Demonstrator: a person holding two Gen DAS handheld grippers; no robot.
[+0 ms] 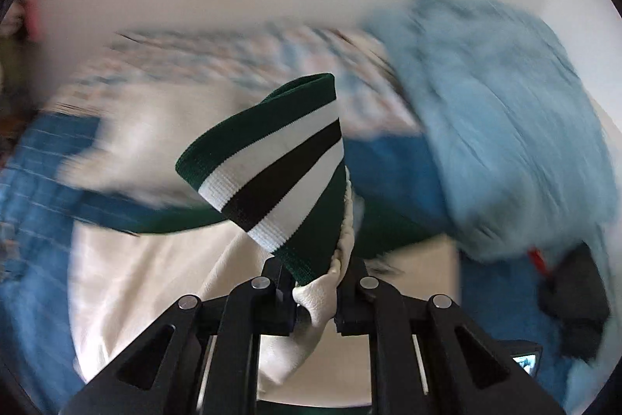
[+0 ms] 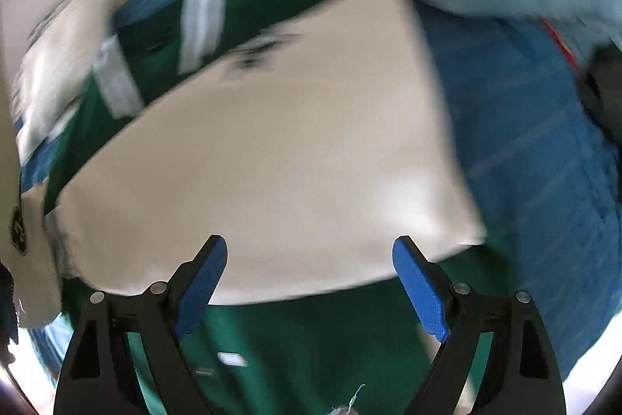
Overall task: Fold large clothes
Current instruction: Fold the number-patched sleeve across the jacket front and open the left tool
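A green jacket with cream sleeves lies on a blue bed cover. In the left wrist view my left gripper [image 1: 311, 294] is shut on the end of a cream sleeve [image 1: 315, 306], and its ribbed cuff [image 1: 280, 166], striped green, white and black, stands up in front of the jaws. In the right wrist view my right gripper [image 2: 311, 259] is open and empty, with blue pads [image 2: 202, 282] spread wide just above the jacket's green body [image 2: 295, 337]. A broad cream sleeve panel [image 2: 264, 158] lies ahead of it. The view is blurred by motion.
A light blue garment [image 1: 505, 142] is heaped at the right on the blue bed cover [image 2: 517, 150]. A patterned cloth [image 1: 241, 57] lies at the far side. A dark object [image 1: 575, 302] sits at the right edge, beside the heap.
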